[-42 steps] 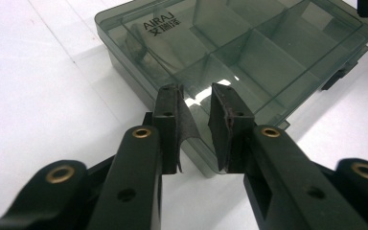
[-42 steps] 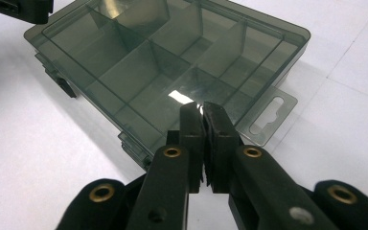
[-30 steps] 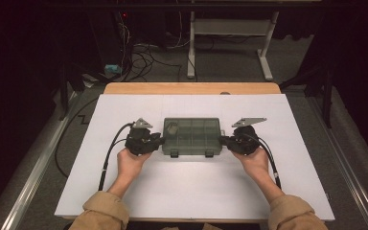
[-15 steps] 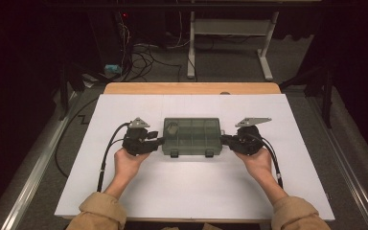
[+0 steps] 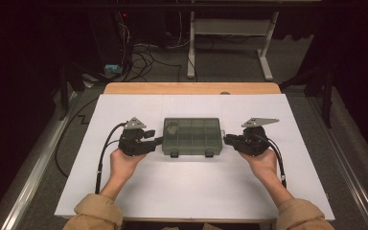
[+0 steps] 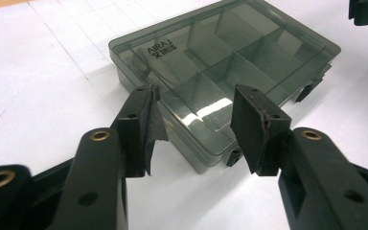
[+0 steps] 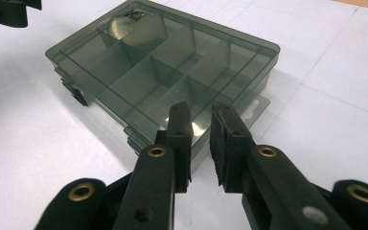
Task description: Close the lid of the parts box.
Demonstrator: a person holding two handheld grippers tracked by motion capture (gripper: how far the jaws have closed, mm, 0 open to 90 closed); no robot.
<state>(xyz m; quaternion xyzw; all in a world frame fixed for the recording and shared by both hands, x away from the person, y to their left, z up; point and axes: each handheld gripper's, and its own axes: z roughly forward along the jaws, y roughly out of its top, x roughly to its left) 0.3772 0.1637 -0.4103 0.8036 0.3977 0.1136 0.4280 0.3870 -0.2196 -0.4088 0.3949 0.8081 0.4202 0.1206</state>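
Observation:
A smoky see-through compartment box [image 5: 191, 136] lies shut in the middle of the white table top [image 5: 191, 191], its two latches toward the person. A round object [image 5: 172, 128] sits in its far-left compartment. My left gripper [image 5: 157, 137] is at the box's left end; its jaws have just been opening and stand wide apart in front of the box [image 6: 220, 62], touching nothing. My right gripper [image 5: 226, 140] is at the box's right end. Its jaws [image 7: 200, 110] have just been opening to a narrow empty gap, over the near corner of the box [image 7: 163, 57].
A wooden strip [image 5: 191, 88] runs along the table's far edge. Beyond it are floor cables [image 5: 143, 52] and a white desk frame [image 5: 230, 28]. A metal rail [image 5: 33, 191] runs along the left side. Each gripper's cable trails back beside the forearm.
My left gripper's jaws have spread apart and let go of the box's left end. Both grippers have drawn slightly outward from the box. The box has stayed put.

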